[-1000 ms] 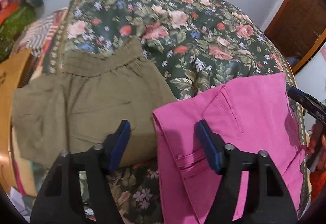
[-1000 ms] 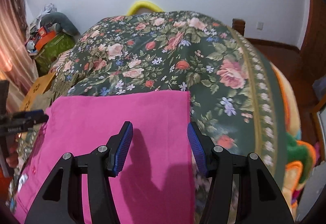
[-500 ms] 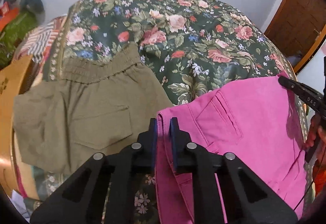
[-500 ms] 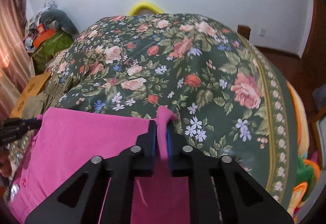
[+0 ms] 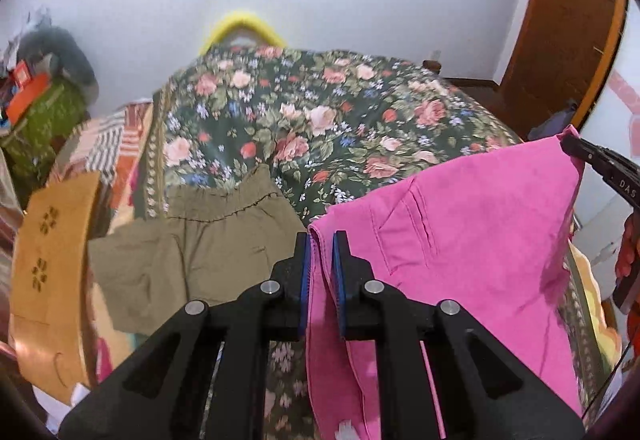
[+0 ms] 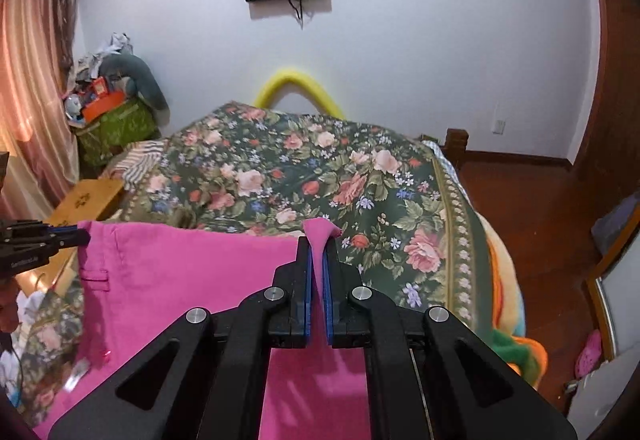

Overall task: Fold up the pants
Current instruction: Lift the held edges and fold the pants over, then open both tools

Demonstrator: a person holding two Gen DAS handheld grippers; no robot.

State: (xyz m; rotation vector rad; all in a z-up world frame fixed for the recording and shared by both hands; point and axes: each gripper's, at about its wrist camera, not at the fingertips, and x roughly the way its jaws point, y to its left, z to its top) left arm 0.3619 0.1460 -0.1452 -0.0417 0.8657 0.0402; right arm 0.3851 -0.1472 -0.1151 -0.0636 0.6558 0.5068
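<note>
Floral bedspread (image 5: 320,119) covers the bed, with olive pants (image 5: 192,240) lying flat on its left side. Pink pants (image 5: 460,232) hang raised above the bed's near edge, stretched between both tongs. Left tongs (image 5: 320,272) are nearly closed, pinching one top corner of the pink cloth between blue pads (image 5: 305,272). Right tongs (image 6: 317,272) are clamped tight on the other corner, a tuft of pink poking out above the pads.
</note>
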